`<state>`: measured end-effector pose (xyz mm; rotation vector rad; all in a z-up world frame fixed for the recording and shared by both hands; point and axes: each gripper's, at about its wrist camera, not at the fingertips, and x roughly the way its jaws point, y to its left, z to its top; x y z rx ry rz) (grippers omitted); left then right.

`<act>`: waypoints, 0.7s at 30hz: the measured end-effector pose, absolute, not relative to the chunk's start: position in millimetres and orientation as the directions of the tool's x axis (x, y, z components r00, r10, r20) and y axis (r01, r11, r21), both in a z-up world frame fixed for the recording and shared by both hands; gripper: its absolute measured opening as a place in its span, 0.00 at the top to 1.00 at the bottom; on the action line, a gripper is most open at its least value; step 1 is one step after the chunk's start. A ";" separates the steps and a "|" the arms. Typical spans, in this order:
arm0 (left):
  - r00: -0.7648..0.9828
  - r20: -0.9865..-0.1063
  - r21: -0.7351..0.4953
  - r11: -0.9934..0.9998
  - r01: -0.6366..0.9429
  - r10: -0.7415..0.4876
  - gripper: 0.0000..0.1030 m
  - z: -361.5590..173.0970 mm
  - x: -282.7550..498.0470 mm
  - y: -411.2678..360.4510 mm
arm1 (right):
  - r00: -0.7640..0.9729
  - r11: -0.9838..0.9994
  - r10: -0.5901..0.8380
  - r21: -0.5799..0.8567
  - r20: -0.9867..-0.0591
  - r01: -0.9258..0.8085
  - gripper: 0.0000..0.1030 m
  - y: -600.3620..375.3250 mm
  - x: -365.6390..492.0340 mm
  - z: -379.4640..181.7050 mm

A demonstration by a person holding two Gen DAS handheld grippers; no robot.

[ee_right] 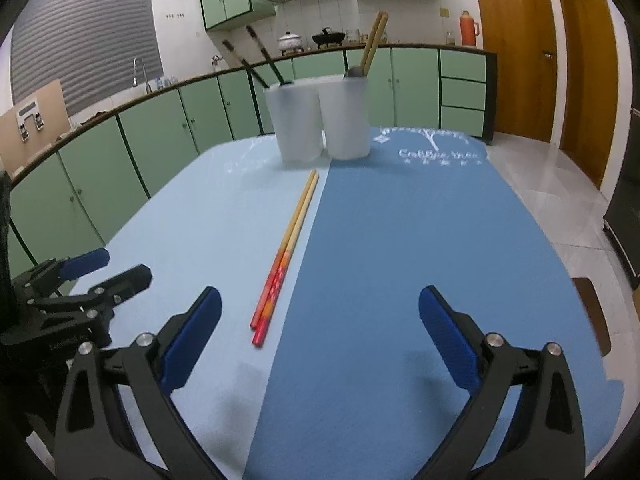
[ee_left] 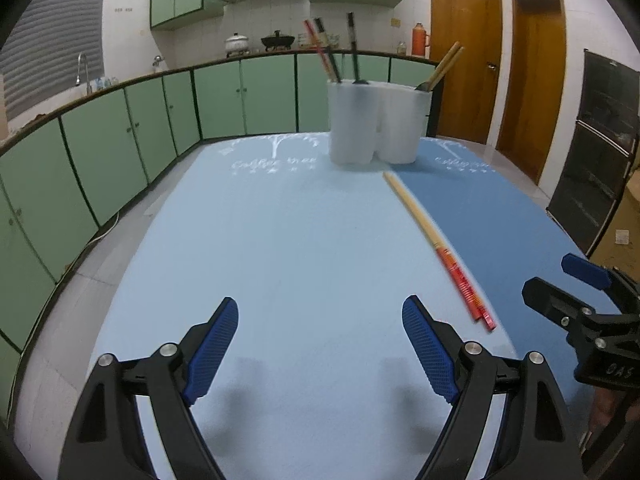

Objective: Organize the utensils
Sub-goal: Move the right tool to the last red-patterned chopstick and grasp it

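A pair of wooden chopsticks with red ends (ee_left: 436,246) (ee_right: 286,254) lies on the table, along the seam between the light blue mat (ee_left: 280,240) and the dark blue mat (ee_right: 420,240). A white utensil holder (ee_left: 376,122) (ee_right: 318,118) stands at the far end with chopsticks and dark-handled utensils upright in it. My left gripper (ee_left: 320,348) is open and empty, left of the chopsticks' red ends. My right gripper (ee_right: 320,338) is open and empty, with the red ends just ahead of its left finger. Each gripper shows in the other's view (ee_left: 576,288) (ee_right: 80,280).
Green kitchen cabinets (ee_left: 120,132) and a counter with a sink run behind and to the left of the table. Wooden doors (ee_left: 464,60) stand at the back right. A dark appliance (ee_left: 600,152) stands on the right. The table's right edge drops to a tiled floor (ee_right: 560,184).
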<state>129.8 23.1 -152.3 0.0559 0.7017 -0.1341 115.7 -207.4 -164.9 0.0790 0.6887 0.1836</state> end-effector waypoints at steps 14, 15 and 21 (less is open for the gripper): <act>0.756 -0.653 0.012 0.998 0.056 -0.035 0.20 -157.5 124.1 65.4 | 0.714 0.983 0.163 0.054 -0.681 -0.173 0.47 -178.4 114.1 -186.6; 0.757 -0.653 0.012 0.999 0.053 -0.032 0.20 -157.2 123.9 66.9 | 0.717 0.984 0.155 0.040 -0.679 -0.175 0.51 -176.5 113.9 -186.8; 0.758 -0.651 0.001 0.999 0.052 -0.039 0.20 -155.9 126.0 65.8 | 0.725 0.982 0.147 0.014 -0.673 -0.186 0.69 -172.1 112.5 -187.6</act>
